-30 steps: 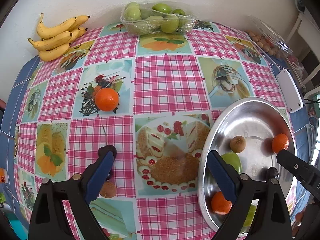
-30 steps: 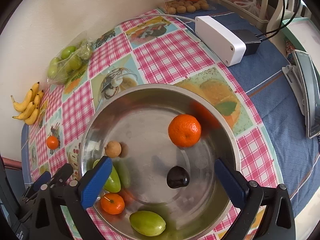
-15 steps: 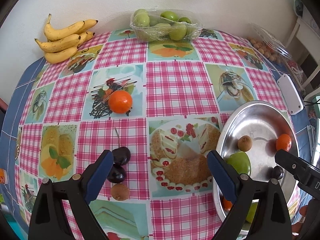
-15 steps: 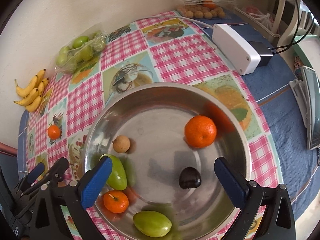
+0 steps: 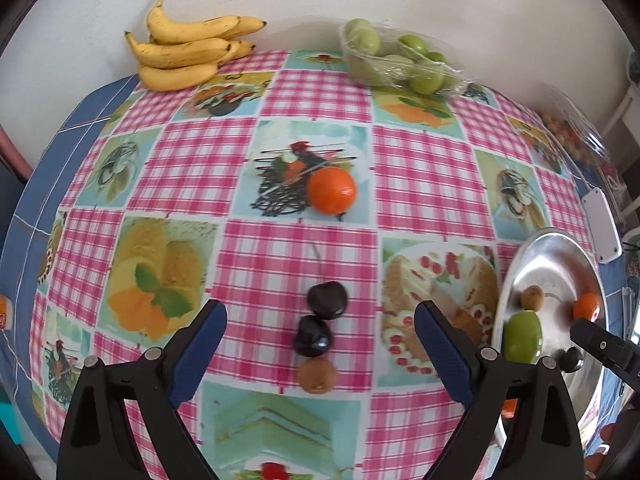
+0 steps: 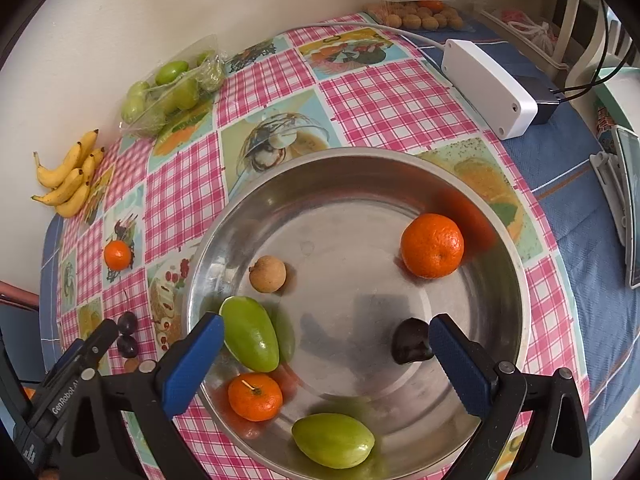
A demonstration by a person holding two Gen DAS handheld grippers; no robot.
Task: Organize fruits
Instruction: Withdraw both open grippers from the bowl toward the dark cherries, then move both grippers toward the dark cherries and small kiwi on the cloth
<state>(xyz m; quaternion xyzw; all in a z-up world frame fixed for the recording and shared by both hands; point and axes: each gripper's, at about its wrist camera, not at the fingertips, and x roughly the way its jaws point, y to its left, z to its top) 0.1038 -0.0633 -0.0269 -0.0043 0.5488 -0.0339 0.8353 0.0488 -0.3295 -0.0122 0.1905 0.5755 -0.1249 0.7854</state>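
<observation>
Fruits on desk (image 5: 312,96) and in steel bowl (image 6: 516,312).
Left hand-held gripper (image 5: 320,332) held apart around two dark plums (image 5: 320,320) at frame centre; right hand-held gripper (image 6: 326,342) held apart, empty, above the bowl.

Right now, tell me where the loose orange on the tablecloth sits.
In the left wrist view the loose orange lies mid-table on the checked tablecloth, beyond the two dark plums, well left of the steel bowl.

Checked tablecloth (image 5: 312,92): bananas (image 5: 188,56), tangerine (image 5: 332,191), plums (image 5: 320,320), steel bowl (image 6: 320,168).
</observation>
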